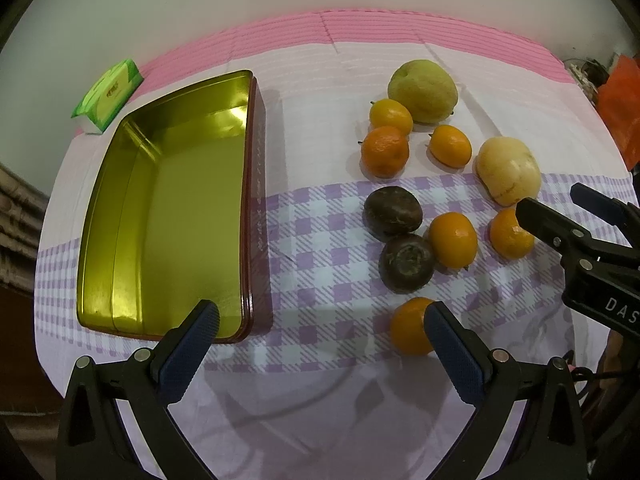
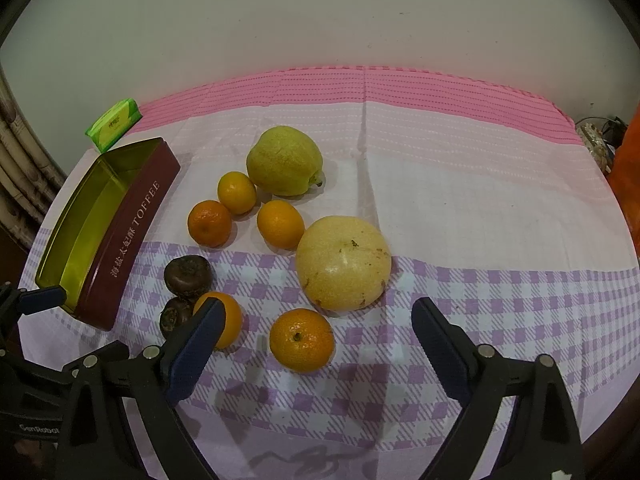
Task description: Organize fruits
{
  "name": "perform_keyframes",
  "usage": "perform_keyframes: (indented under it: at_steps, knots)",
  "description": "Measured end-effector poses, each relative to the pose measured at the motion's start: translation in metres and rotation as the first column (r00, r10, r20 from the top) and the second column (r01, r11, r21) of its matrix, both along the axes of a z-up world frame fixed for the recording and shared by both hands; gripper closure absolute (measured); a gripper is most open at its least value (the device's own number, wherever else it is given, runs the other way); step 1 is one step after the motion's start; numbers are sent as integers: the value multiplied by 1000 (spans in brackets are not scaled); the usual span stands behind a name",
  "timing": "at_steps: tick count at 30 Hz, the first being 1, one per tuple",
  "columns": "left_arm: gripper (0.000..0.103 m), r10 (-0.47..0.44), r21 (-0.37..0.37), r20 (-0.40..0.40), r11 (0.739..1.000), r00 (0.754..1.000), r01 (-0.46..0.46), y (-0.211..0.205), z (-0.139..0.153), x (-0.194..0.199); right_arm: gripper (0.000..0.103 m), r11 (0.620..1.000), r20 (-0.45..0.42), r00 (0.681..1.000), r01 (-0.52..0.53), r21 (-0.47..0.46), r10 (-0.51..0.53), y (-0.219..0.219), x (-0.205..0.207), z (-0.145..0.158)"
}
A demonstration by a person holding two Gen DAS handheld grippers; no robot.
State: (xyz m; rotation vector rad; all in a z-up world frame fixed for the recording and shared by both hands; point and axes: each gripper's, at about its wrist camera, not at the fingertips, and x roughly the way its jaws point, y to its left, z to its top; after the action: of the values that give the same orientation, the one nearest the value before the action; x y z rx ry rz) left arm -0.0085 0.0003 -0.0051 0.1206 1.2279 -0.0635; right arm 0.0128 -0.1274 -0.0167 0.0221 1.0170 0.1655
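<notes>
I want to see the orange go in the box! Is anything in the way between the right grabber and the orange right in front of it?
No. The right gripper is open, and only bare cloth lies between its fingers and the nearest orange. The pale pear sits behind the orange.

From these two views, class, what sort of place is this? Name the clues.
Probably a home table: a checked cloth, loose fruit beside an empty toffee tin, and a tissue pack by the wall.

Dim, yellowish indoor light, strong fisheye bending with dark corners, glare inside the gold tin [image 1: 168, 208], soft claw shadows on the cloth [image 2: 460, 184] at lower centre, mild softness overall
</notes>
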Motion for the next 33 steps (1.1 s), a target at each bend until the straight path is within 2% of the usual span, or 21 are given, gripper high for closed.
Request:
perform_keyframes:
  at_steps: [8, 13, 18, 20, 25, 33]
  knots:
    - [2, 0, -1, 4, 1000, 1000, 0, -1, 0, 0, 15, 1000, -3, 1000, -4, 2, 4, -1, 0, 0]
    - [2, 6, 3, 16, 1000, 1000, -6, 2, 4, 2, 22, 1000, -15, 1000, -20, 6, 20, 1, 0, -1]
    - [2, 8, 6, 25, 1000, 1000, -9, 6, 5, 5, 24, 1000, -29, 999, -29, -10, 28, 5, 1, -6]
    - [6, 6, 4, 26, 1000, 1000, -6, 9, 5, 4, 26, 999, -41, 999, -36, -11, 35, 6, 1, -9]
    - [10, -11, -4, 30, 1000, 999, 11, 15, 6, 3, 46, 998, -85, 994, -64, -18, 62, 11, 2, -19]
    - [10, -53, -10, 51, 999, 997, 54, 18, 9, 0, 54, 997, -132, 989, -73, 1, 72, 13, 6, -33]
